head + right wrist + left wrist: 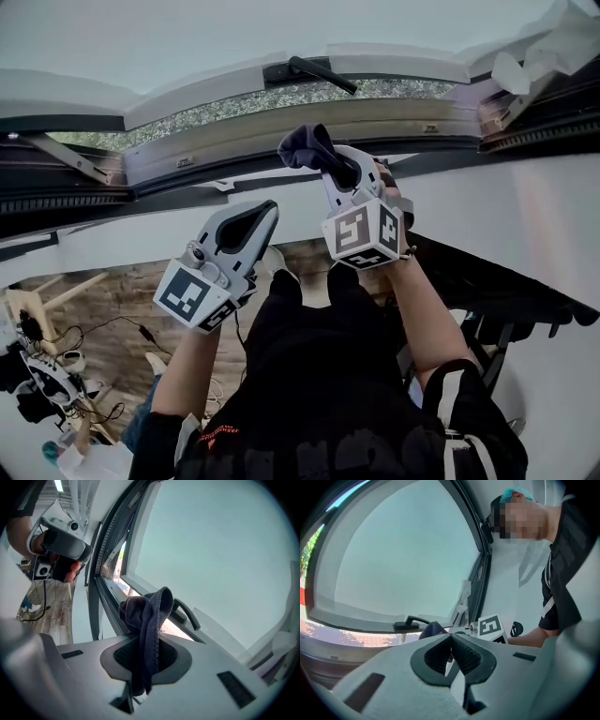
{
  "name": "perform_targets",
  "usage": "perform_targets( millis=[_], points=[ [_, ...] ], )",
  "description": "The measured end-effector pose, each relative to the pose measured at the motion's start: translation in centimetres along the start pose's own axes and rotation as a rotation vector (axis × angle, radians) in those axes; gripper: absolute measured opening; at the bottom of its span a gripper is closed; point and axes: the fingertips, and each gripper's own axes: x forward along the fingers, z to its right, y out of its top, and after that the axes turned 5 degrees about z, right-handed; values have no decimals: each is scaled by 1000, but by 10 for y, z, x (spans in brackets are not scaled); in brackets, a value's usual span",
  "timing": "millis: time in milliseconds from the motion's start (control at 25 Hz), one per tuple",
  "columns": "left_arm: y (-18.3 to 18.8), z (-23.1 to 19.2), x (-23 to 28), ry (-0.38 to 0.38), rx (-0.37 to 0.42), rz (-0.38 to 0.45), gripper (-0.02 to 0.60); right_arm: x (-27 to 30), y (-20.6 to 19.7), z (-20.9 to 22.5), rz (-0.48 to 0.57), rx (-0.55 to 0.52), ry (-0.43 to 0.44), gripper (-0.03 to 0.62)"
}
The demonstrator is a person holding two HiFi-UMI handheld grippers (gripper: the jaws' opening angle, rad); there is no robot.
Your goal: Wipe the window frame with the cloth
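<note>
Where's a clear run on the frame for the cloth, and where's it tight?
Free: the frame rail between the left stay and the cloth, and from the cloth towards the right corner. Crowded: around the handle beyond the cloth, and the right corner with its hinge and white scraps.

A wood floor (131,291) lies near left, with black cables (101,410) and a wooden stand (39,302) on it. Foliage (281,97) shows far outside.
</note>
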Motion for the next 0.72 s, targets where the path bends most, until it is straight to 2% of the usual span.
perform_targets(
  millis=[720],
  points=[
    [-12,42,73,-104,0,-30,21,-51,-77,84,-79,78,-145,43]
  ],
)
